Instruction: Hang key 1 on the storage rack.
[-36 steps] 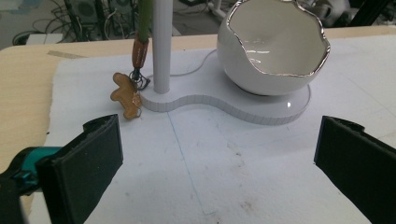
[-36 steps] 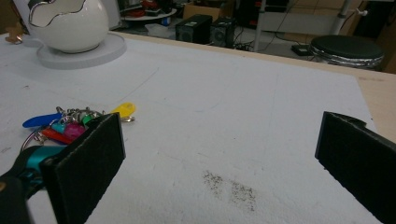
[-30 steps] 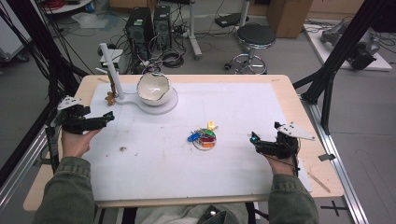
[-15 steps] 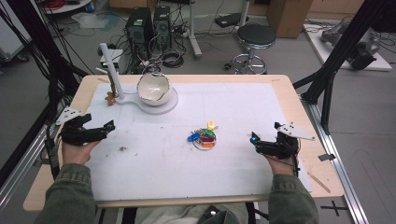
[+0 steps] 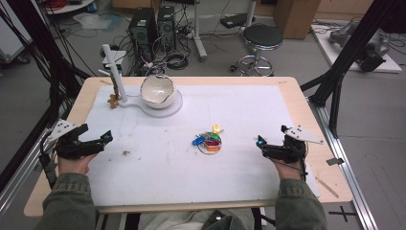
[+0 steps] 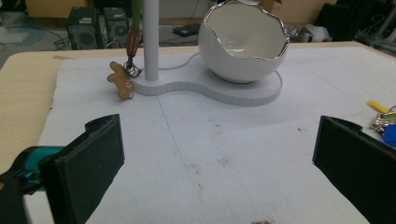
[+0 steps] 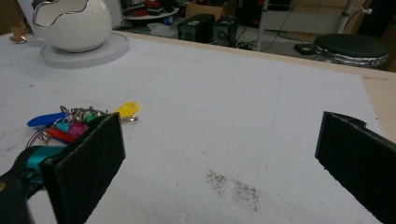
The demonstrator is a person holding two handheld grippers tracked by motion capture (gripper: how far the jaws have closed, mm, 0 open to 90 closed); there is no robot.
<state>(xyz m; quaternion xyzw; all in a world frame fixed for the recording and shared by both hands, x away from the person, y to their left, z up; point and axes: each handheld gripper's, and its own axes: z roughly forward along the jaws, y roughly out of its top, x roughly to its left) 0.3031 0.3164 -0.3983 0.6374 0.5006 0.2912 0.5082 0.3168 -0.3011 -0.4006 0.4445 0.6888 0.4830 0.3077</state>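
A bunch of keys with coloured tags [image 5: 208, 141] lies on the white mat near the table's middle. In the high view my left gripper [image 5: 98, 135] hovers at the mat's left edge. My right gripper [image 5: 267, 145] sits to the right of the keys, a short way from them. In the left gripper view the gripper [image 6: 215, 172] is open and holds nothing, and it faces a white eggshell-shaped bowl [image 6: 243, 42]. In the right gripper view the gripper [image 7: 219, 172] is open too, with the keys [image 7: 70, 123] just beyond its left jaw.
The bowl [image 5: 157, 91] rests on a white stand base [image 5: 172, 106] with an upright post [image 5: 115, 72] at the back left. A small gingerbread charm [image 5: 112, 100] hangs at the post's foot. Beyond the table are a stool [image 5: 262, 38] and computer towers [image 5: 153, 24].
My left gripper has moved back toward the table's near edge. The right gripper and the keys have stayed where they were.
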